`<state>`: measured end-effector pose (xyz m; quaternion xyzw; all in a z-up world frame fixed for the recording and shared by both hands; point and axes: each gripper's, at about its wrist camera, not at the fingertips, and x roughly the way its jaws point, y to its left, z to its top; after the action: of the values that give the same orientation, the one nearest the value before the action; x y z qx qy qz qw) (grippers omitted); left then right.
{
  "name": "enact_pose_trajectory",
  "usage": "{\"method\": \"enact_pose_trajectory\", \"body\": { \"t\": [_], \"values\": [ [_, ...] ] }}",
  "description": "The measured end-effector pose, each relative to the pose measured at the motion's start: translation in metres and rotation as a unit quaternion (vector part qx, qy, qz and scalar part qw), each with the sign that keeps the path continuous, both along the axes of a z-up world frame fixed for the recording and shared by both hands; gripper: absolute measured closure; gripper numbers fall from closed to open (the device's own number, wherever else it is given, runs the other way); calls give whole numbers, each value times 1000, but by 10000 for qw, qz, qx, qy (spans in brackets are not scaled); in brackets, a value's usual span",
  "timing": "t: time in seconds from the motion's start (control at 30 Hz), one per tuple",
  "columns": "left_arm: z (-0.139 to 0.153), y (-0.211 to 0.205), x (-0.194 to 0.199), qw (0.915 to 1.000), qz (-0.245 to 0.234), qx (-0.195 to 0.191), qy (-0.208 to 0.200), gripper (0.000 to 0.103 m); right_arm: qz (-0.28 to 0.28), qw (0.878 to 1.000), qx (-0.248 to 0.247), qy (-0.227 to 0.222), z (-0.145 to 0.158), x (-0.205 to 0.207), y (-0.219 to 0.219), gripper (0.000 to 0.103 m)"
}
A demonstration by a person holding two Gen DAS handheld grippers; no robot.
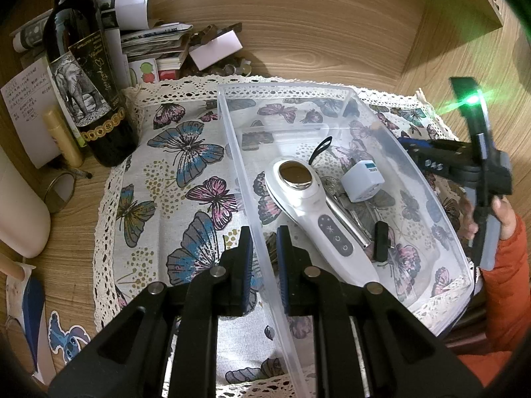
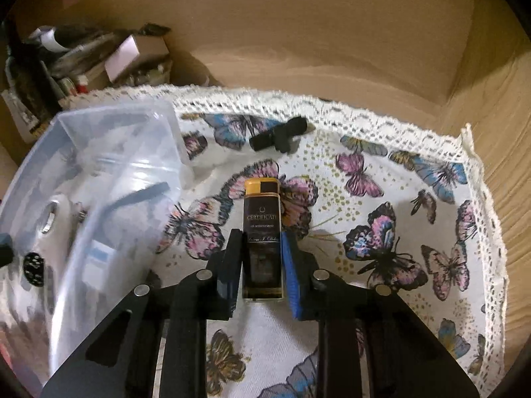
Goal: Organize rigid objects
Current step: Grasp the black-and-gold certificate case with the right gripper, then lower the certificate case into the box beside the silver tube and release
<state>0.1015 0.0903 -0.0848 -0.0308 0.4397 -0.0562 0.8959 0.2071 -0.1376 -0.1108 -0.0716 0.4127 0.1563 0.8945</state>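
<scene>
Dark gold-capped lighter (image 2: pixel 263 232) between tool pads

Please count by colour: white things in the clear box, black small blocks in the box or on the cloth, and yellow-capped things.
White: 2 (handheld device, cube plug, both in the box)
Black: 2 (bar in the box, T-shaped piece on the cloth)
Yellow-capped: 1 (case in the right gripper)
Total: 5
</scene>
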Motion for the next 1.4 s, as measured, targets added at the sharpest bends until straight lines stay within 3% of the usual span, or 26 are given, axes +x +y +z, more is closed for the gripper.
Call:
{"method": "enact_pose_trajectory", "body": {
  "t": [0.43,0.67,1.4],
  "values": [
    [0,0,0,10000,-8,0,1,89,452,9944,397,-869,63,-51,14,81],
    [0,0,0,10000,-7,-5,-4,89,940,9888,394,-1088,76,-72,38,81],
    [1,1,-1,10000,-22,1,-12,89,1740,9845,-21,-198,26,-76,89,81]
  ]
}}
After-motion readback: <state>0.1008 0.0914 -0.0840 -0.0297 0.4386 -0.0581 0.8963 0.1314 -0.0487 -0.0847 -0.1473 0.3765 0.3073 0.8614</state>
